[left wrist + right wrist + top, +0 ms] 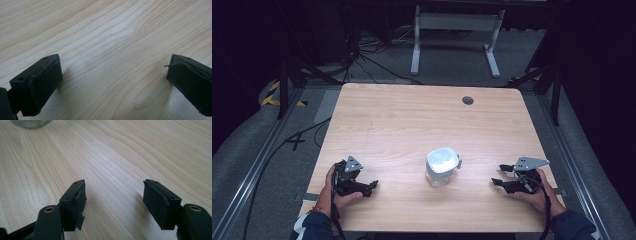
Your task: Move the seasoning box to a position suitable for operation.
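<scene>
I held my left hand-held gripper (373,186) and right hand-held gripper (497,174) released and empty near the desk's (402,120) front edge, the lidded glass jar (442,166) between them, judging reaching for it came next.

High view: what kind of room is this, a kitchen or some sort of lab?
Most likely a lab or recording studio, not a kitchen: a bare wooden table stands on grey carpet with loose cables, dark curtains hang around it, and metal rails frame the floor.
</scene>
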`<state>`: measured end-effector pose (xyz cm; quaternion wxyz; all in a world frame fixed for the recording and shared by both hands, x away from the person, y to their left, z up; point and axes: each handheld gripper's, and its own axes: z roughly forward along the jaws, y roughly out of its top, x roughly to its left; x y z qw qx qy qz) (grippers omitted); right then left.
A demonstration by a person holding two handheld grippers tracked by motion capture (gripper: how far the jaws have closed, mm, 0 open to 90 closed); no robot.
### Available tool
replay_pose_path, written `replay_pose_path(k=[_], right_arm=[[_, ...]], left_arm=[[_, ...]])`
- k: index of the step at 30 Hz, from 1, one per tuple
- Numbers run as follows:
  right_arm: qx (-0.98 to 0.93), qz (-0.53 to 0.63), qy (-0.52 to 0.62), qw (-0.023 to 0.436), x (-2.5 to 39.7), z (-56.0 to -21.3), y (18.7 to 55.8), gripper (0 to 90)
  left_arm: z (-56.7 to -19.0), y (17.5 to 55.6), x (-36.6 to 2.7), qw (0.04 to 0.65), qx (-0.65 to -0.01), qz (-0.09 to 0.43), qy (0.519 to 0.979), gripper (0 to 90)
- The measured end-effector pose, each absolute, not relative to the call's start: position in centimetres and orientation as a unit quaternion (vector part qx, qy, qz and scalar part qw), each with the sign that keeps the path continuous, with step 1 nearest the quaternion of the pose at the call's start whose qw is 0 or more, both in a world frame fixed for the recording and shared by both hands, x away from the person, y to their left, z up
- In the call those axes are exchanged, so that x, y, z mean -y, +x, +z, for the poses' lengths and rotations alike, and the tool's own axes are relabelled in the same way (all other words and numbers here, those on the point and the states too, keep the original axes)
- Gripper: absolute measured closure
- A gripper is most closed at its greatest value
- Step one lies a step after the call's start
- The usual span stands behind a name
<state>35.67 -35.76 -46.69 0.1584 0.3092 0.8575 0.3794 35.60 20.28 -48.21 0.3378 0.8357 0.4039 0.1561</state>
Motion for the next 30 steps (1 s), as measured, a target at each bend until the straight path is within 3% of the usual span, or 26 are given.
replay_pose_path(k=[7, 12, 21, 22, 30], right_arm=[[-0.863, 0.363, 0.319, 0.151, 35.6, -46.3, 35.8, 32.9], [-0.872, 0.358, 0.304, 0.140, 34.8, -45.9, 36.1, 56.8], [-0.854, 0.420, 0.284, 0.120, 32.7, -43.0, 37.5, 79.9], [-0.853, 0.432, 0.265, 0.122, 31.5, -41.7, 37.6, 86.1], [-0.849, 0.476, 0.192, 0.127, 26.6, -37.4, 37.9, 90.0]], left_arm=[[-48.2, 35.5, -20.3, 0.338, -0.406, 0.154, 0.835, 0.4], [-48.2, 35.5, -20.3, 0.337, -0.406, 0.154, 0.835, 0.4], [-48.2, 35.7, -20.3, 0.338, -0.399, 0.155, 0.838, 0.4], [-48.2, 35.7, -20.3, 0.338, -0.399, 0.155, 0.838, 0.4], [-48.2, 35.7, -20.3, 0.338, -0.399, 0.155, 0.838, 0.4]])
